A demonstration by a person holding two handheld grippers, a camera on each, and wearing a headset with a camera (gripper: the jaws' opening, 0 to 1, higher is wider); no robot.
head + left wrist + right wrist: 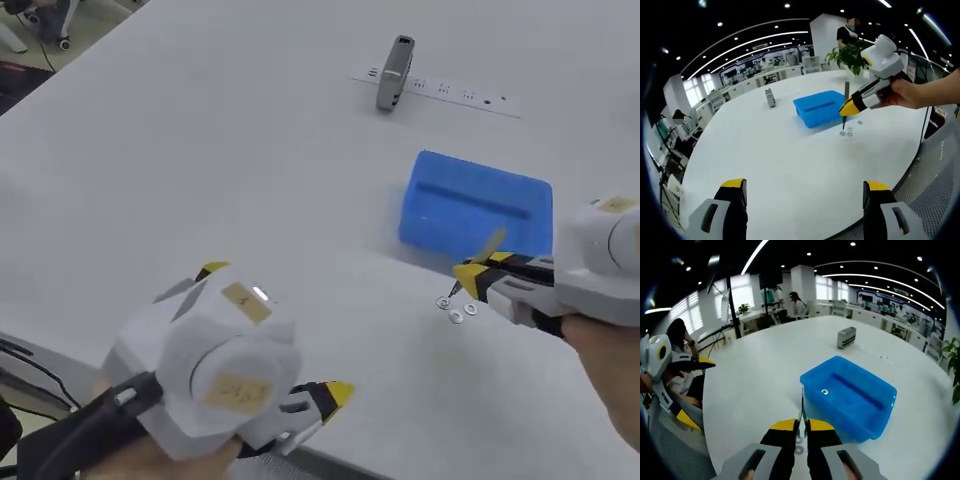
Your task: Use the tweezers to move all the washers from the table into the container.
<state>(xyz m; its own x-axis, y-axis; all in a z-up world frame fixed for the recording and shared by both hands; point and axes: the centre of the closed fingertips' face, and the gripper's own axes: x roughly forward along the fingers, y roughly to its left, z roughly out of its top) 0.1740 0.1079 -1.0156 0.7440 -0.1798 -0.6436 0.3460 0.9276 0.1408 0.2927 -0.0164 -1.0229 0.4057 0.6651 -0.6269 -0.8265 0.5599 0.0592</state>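
In the head view, the right tool [478, 272] was clamped on the tweezers [455, 290]. Their tips pointed down at three washers [457, 308] lying on the white bench [250, 160] just beside the blue container [478, 210], probably to pick one up. In the left gripper view, the left tool [804, 185] stood wide open and empty, apparently held back out of the way. In the right gripper view, a single washer [825, 391] lay inside the container. An open-plan office with ceiling lights surrounded the bench.
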